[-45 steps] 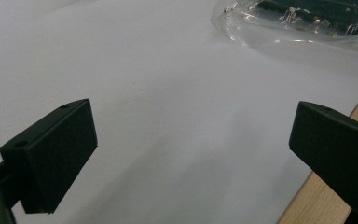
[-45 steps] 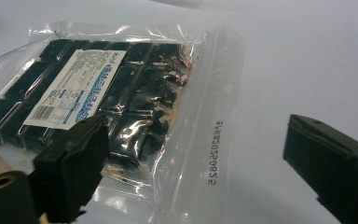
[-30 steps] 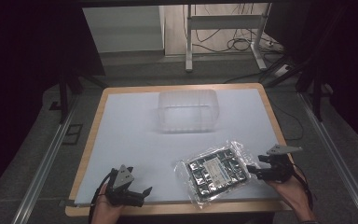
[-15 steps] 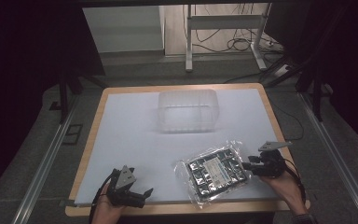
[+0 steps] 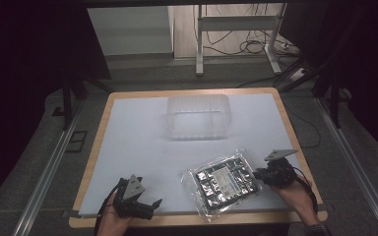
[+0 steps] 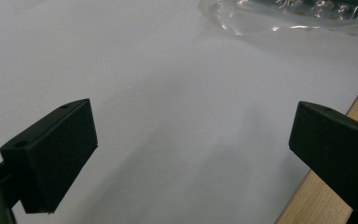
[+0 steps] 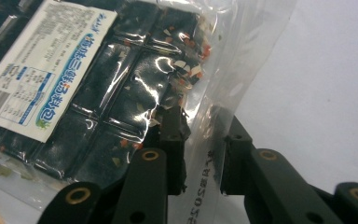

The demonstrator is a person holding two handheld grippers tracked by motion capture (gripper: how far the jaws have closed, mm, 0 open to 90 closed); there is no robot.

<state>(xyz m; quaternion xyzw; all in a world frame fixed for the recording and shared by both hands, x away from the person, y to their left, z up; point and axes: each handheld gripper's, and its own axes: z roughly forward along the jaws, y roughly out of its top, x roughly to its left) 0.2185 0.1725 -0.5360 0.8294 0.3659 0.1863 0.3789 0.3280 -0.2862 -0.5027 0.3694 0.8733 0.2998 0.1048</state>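
Dim room, high view: white worktop [image 5: 142, 142] carries an empty clear tub [image 5: 198, 116] at the far middle; the sealed packet [image 5: 225, 181] lies near-right, touching the right tongs [image 5: 259, 174].

Left gripper view: left tongs [image 6: 191, 154] stand apart, holding nothing.

Right gripper view: right tongs [image 7: 199, 140], just closing, straddle the packet's [image 7: 98, 88] clear edge, a gap remaining.

Cut off, hidden and unreadable

In the left gripper view the clear packet [image 6: 289, 16] is cropped by the top edge; in the right gripper view its label [image 7: 46, 70] print is too small to read, and whether the pads pinch its edge is hidden.
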